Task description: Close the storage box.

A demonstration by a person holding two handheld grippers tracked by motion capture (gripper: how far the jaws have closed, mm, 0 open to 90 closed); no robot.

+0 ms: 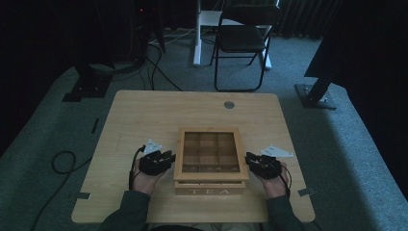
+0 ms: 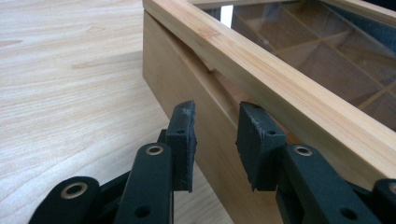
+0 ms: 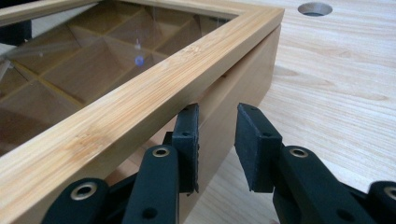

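1. The left gripper [image 1: 169,157] sits at the left side of the tea box [image 1: 210,187], held low in the person's left hand [image 1: 144,180]. In the left gripper view its jaws are spread with nothing between them, their tips just beside the box wall below the overhanging lid [image 2: 261,65]. That placement suggests the lid's edge is the target, since the overhang gives a lip to catch.

2. The tea box stands on the desk [image 1: 144,115] near its front edge, midway between the two hands, with the word TEA facing the person. Its glass-topped lid rests down on the base, though a thin wedge of gap shows under it in the left gripper view. Through the glass, wooden dividers [image 3: 93,56] mark out compartments; I cannot tell whether they hold anything.

3. The right gripper [image 1: 248,159] mirrors the left one at the box's right side, held in the right hand [image 1: 275,185]. Its jaws are also spread and empty, one tucked just under the lid's rim, the other out over the desk. Flanking the box evenly probably lets both sides lift together, so the lid rises level.
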